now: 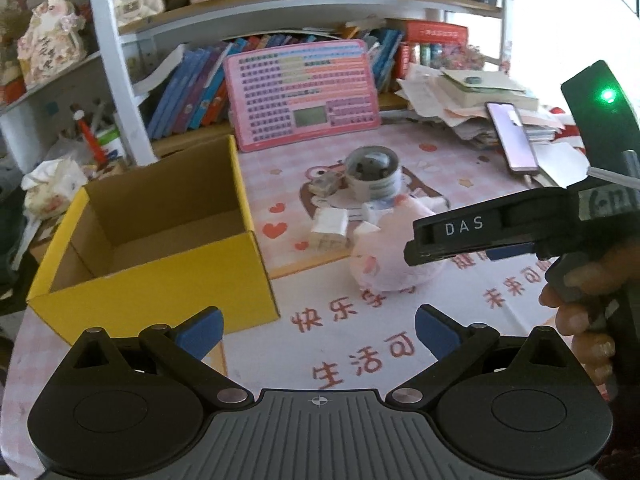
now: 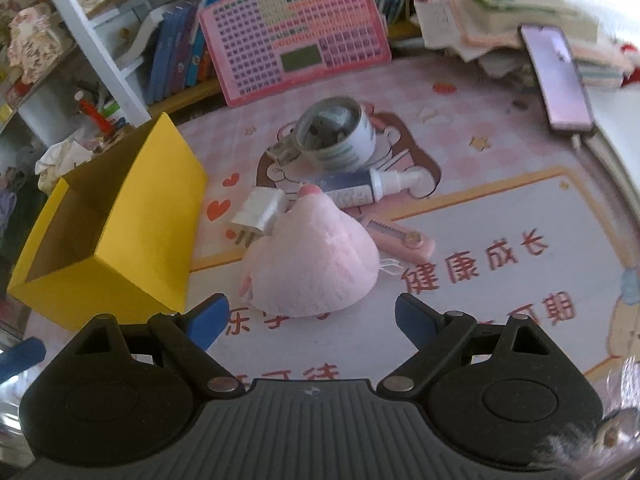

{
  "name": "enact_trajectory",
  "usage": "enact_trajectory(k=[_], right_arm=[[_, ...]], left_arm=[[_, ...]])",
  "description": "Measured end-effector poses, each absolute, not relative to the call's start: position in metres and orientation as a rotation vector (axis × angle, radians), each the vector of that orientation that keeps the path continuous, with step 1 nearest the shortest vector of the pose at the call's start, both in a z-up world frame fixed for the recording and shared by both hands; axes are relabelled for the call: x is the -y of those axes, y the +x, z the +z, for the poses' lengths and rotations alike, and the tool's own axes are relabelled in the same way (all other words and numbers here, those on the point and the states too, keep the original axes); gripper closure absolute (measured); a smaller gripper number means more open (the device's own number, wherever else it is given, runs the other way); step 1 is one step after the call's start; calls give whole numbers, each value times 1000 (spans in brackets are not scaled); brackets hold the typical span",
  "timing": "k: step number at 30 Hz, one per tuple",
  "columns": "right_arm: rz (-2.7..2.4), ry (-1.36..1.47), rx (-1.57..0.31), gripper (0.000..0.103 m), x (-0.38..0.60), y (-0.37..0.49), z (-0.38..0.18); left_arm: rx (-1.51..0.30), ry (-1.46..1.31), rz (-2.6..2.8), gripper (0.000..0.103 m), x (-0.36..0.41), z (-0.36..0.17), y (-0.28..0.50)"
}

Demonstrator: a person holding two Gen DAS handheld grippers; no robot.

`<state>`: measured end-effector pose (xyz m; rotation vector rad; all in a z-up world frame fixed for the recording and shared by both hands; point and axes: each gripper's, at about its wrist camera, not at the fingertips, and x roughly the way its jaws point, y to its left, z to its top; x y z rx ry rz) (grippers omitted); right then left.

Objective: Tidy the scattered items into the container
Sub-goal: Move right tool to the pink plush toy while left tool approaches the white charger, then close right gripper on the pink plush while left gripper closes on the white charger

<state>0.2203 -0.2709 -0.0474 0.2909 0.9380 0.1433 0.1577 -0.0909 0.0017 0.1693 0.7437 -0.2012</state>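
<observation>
The right hand-held gripper (image 2: 312,320) hangs with its jaws spread wide and empty, lined up just short of the pink plush toy (image 2: 316,256), which looks like the first pick since it lies nearest. The left hand-held gripper (image 1: 318,330), also spread and empty, waits beside the open yellow box (image 1: 160,248). The charger plug (image 2: 258,214), tube (image 2: 360,188) and tape roll (image 2: 336,136) cluster on the tabletop (image 2: 500,300) behind the toy.

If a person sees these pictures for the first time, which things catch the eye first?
First the open yellow box, standing empty at the left of the pink mat. Next the pink plush toy, just ahead of the open right gripper, with small items behind it. At the back, a pink button board leans against the books.
</observation>
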Motion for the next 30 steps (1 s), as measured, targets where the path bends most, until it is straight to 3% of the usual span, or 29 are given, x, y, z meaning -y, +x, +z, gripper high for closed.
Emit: enact_trajectory(k=[12,15,22,30], right_arm=[[166,365,-1038,12,274,272,-75],[148,371,-1095,21,274,284,-84],[197,381,-1049,51,282,277,-70],[160,390,-934,55,320,257,-39]], left_arm=[[-772,242,-207,1,106,-1,176],[-787,243,-222,1,108,-2,181],[-812,266,-298,1,124,-8,194],[-810,271,-394,2,149,-15,212]])
